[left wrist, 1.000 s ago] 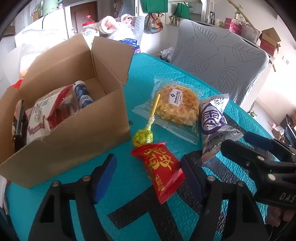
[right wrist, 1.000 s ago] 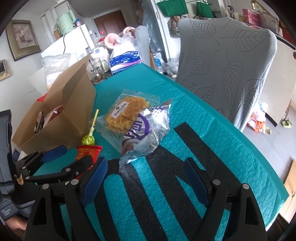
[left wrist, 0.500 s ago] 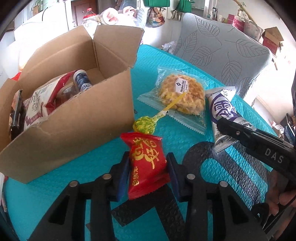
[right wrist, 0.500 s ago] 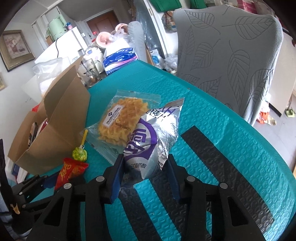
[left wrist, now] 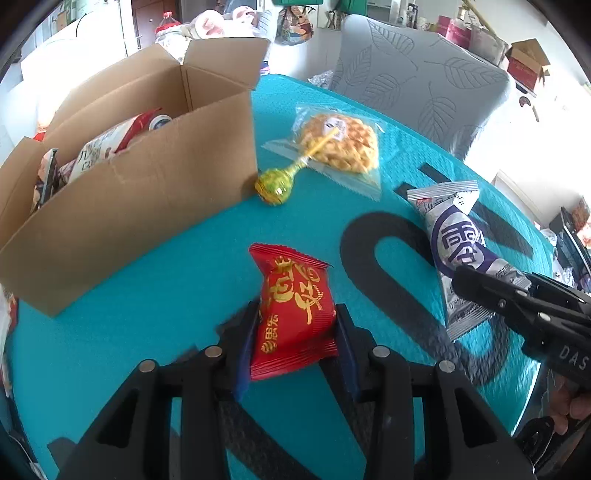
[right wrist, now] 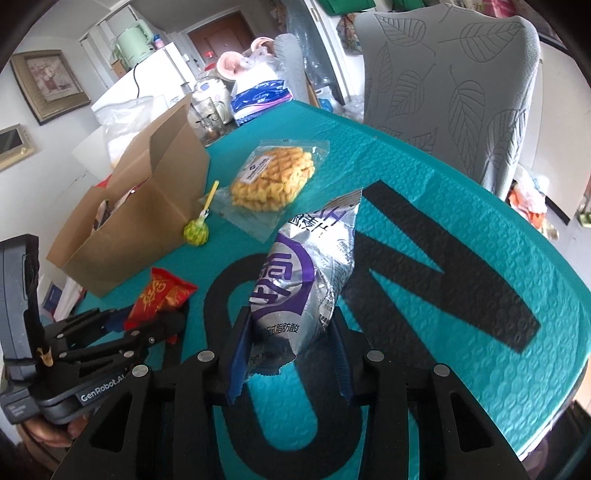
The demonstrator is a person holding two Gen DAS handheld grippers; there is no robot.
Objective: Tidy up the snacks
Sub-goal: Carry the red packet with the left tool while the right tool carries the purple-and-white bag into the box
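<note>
Snack packets (left wrist: pixel 92 155) in cardboard box (left wrist: pixel 147 199)

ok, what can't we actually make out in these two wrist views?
- Cardboard box contents: left wrist view, near wall hides all but the packet tops; right wrist view, side wall hides nearly everything.
- Red packet lower end: left gripper pads cover its sides.
- Silver-purple packet bottom print: right gripper pads cover it.

Pretty cluttered room tbh. Teal worktop (right wrist: pixel 461 206) with big black lettering, grey leaf-print chair (right wrist: pixel 454 77) behind it, white fridge (right wrist: pixel 147 77) with a green kettle (right wrist: pixel 133 38) on top, framed picture (right wrist: pixel 48 83) on the white wall, brown door (right wrist: pixel 218 35) further back. Bright daylight.
</note>
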